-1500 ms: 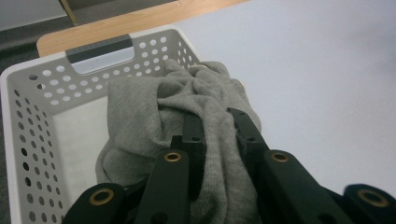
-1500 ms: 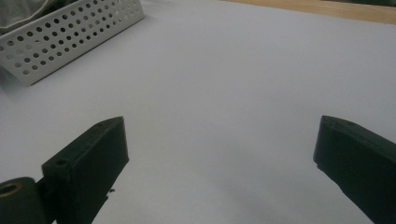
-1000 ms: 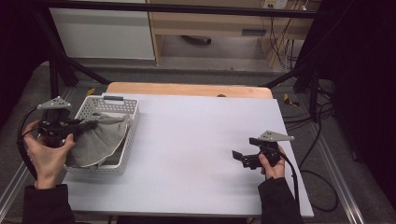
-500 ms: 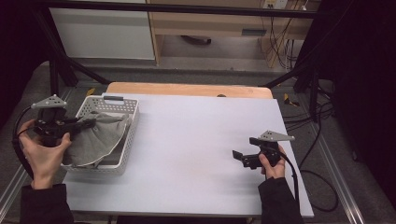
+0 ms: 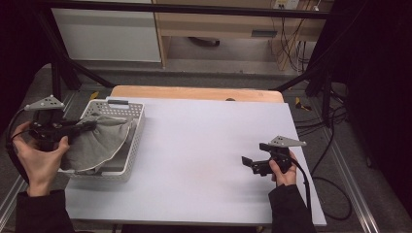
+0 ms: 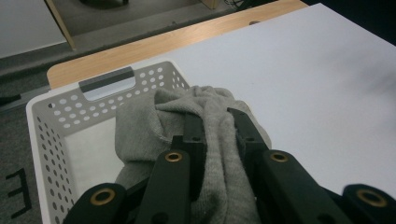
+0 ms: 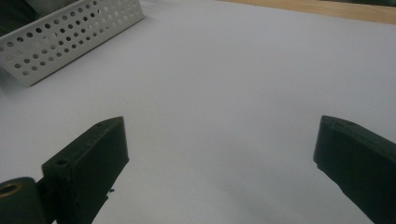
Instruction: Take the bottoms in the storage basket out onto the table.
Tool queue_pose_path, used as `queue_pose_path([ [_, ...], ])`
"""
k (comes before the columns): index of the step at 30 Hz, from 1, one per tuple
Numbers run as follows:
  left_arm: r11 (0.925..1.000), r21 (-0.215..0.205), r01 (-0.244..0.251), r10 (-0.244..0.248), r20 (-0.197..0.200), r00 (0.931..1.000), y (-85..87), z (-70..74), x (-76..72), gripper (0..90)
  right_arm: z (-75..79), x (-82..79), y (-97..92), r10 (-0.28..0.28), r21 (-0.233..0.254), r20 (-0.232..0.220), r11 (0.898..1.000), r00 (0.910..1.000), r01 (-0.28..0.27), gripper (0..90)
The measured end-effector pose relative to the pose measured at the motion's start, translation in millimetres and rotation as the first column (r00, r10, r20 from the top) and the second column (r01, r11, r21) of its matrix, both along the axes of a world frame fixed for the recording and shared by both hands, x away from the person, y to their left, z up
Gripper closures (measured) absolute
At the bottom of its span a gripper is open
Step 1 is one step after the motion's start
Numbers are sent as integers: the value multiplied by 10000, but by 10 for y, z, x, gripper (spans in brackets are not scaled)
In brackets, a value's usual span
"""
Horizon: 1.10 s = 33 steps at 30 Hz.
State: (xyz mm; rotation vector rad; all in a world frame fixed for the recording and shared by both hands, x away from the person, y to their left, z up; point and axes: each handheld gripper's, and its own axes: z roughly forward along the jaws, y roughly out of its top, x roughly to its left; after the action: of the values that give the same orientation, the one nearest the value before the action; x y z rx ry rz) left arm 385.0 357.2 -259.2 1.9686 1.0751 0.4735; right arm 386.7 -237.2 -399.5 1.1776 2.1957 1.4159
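While the left gripper (image 5: 73,130) clamps a fold of grey cloth (image 5: 99,143) over the white basket (image 5: 127,165), the right gripper (image 5: 253,164) waits, jaws spread and empty.

From the high view, the cloth hangs half inside the basket at the table's (image 5: 204,145) left edge, well apart from the right gripper. Along the left gripper (image 6: 217,135), the cloth (image 6: 187,105) bunches between closed jaws above the basket (image 6: 44,121). Along the right gripper (image 7: 219,154), the basket (image 7: 60,37) lies far ahead, leftward; the left hand is nearer.

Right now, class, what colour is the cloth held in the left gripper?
Grey. The cloth shows best in the left gripper view, pinched by the left gripper.
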Motion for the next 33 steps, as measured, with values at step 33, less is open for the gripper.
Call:
queue_pose_path([
  [33, 9996, -11, 276, -275, 412, 9988, 4, 285, -87, 784, 1, 1, -3, 1, -34, 15, 10000, 10000, -1, 34],
])
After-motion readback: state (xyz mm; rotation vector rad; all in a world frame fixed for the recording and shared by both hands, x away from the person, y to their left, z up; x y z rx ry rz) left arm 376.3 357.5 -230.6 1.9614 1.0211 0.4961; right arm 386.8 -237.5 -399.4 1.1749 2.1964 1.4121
